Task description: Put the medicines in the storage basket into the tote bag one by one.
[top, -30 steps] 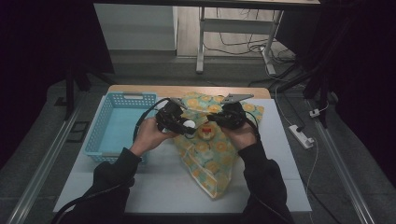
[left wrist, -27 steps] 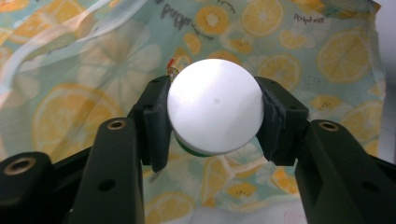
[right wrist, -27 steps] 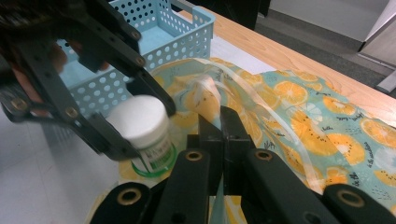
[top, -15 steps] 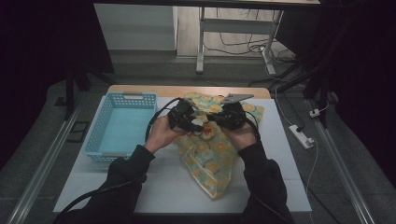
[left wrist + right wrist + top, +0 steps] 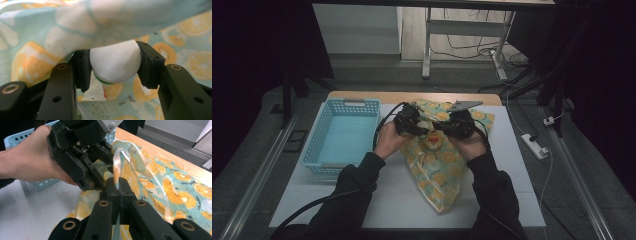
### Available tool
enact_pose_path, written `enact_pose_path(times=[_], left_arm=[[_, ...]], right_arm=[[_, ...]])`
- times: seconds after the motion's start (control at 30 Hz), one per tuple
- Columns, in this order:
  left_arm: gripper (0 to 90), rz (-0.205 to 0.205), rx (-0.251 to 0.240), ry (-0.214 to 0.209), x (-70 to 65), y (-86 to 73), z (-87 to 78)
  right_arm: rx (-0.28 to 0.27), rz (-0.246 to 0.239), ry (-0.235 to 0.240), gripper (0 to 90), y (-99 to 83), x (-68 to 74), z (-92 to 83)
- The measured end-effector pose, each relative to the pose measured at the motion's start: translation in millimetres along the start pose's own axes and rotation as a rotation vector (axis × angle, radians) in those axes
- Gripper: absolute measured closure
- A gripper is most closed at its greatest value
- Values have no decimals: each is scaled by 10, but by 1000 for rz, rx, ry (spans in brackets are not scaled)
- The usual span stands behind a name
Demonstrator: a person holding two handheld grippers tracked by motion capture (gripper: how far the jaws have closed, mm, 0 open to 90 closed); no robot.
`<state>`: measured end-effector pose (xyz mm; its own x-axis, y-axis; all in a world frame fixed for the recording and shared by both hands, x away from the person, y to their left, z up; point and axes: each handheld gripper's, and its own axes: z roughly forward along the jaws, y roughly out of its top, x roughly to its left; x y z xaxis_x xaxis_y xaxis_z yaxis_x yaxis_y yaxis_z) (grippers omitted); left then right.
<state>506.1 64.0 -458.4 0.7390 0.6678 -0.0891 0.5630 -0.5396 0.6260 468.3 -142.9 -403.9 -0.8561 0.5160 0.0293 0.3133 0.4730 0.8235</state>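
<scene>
While one left gripper (image 5: pixel 113 66) clamps one white tube (image 5: pixel 113 63), one right gripper (image 5: pixel 117 185) pinches shut on one bag (image 5: pixel 155 177) — one basket (image 5: pixel 343 137) beside.

No text, label, brand, number or sign is showing clearly enough to read. The tube (image 5: pixel 94 90) under the white ball (image 5: pixel 113 63) is showing only green and red marks, too small and too hidden to make out.

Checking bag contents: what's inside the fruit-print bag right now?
Inside the fruit-print bag: a white tube held by the left gripper, with the bag's rim draped over it. Anything deeper is hidden by fabric.
</scene>
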Motion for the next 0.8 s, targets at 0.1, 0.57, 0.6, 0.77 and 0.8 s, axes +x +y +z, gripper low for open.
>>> enact_pose_path(times=[0.1,0.57,0.6,0.77,0.8], left_arm=[[499,-5,-2,18,25,-1,37],[438,-11,-1,25,64,-38,95],[424,-15,-12,17,57,-35,76],[343,1,-20,-14,24,-19,-49],[327,-2,-28,-18,11,-22,-74]], right_arm=[[6,-1,-3,900,-7,-2,15],[14,6,-7,900,-28,-25,35],[13,6,-8,900,-28,-28,31],[11,8,-10,900,-27,-35,21],[11,8,-10,900,-27,-35,21]])
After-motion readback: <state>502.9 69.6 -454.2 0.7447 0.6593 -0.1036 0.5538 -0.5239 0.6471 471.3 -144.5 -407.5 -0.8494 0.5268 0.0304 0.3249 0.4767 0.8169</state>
